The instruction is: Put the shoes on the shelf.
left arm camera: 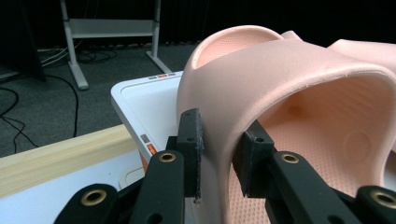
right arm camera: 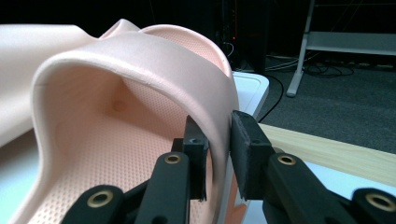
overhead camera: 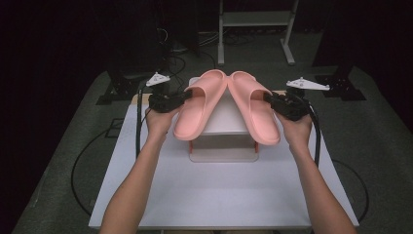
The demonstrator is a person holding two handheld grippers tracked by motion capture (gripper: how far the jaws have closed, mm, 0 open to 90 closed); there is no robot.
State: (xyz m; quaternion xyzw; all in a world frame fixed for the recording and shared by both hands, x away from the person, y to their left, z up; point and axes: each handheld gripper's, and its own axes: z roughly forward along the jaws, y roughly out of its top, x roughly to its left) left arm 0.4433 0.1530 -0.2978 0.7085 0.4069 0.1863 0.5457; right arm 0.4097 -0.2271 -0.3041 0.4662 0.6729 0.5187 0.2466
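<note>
Both jaw pairs are clenched on straps: my left gripper point(overhead camera: 182, 97) pinches the left pink slide sandal point(overhead camera: 197, 105), my right gripper point(overhead camera: 269, 100) the right pink slide sandal point(overhead camera: 253, 108), toes touching above a white appliance point(overhead camera: 223, 146). Behind it stands a white metal stand point(overhead camera: 255, 19).

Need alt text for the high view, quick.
A person holds two pink slippers above a white box on a white table: the left gripper grips the left slipper, the right gripper grips the right slipper, toes touching.
</note>
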